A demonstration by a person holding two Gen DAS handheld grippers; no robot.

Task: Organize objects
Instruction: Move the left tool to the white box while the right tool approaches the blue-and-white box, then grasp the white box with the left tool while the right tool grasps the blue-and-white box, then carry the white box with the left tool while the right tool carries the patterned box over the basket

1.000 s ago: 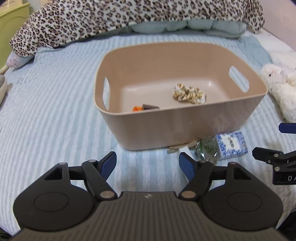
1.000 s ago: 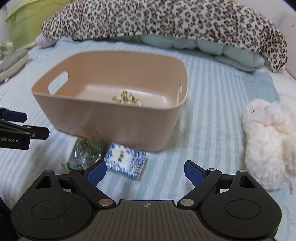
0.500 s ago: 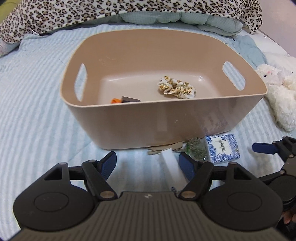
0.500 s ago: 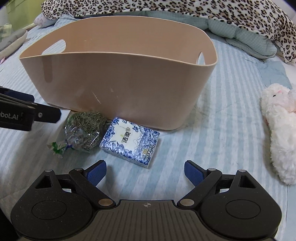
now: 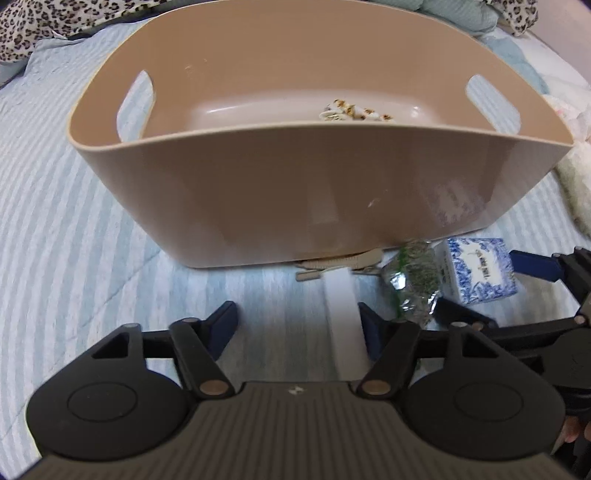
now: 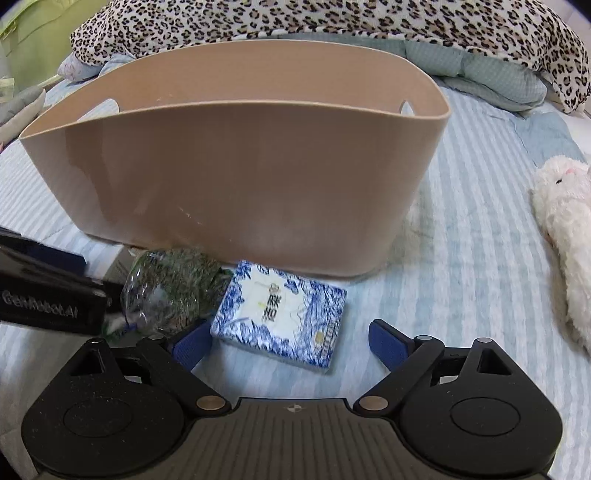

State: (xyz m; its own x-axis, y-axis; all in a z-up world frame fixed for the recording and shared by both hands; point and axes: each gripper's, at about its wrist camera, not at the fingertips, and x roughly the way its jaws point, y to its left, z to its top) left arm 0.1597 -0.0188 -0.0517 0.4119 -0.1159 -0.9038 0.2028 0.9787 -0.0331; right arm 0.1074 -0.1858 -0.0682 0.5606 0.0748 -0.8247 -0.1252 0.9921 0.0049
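Observation:
A tan plastic basket stands on the striped bed and holds a leopard-print scrunchie. In front of it lie a white bar, a clear bag of green herbs, a blue-and-white tissue pack and a beige comb. My left gripper is open, low over the bed, with the white bar between its fingers. My right gripper is open around the near end of the tissue pack, with the herb bag to its left. The basket fills the right wrist view.
A white plush toy lies on the bed to the right. A leopard-print blanket and teal pillow lie behind the basket. The other gripper's black body sits at the left edge of the right wrist view.
Both grippers have moved forward and down towards the items in front of the basket. The white bar now sits between my left fingers, the tissue pack between my right fingers.

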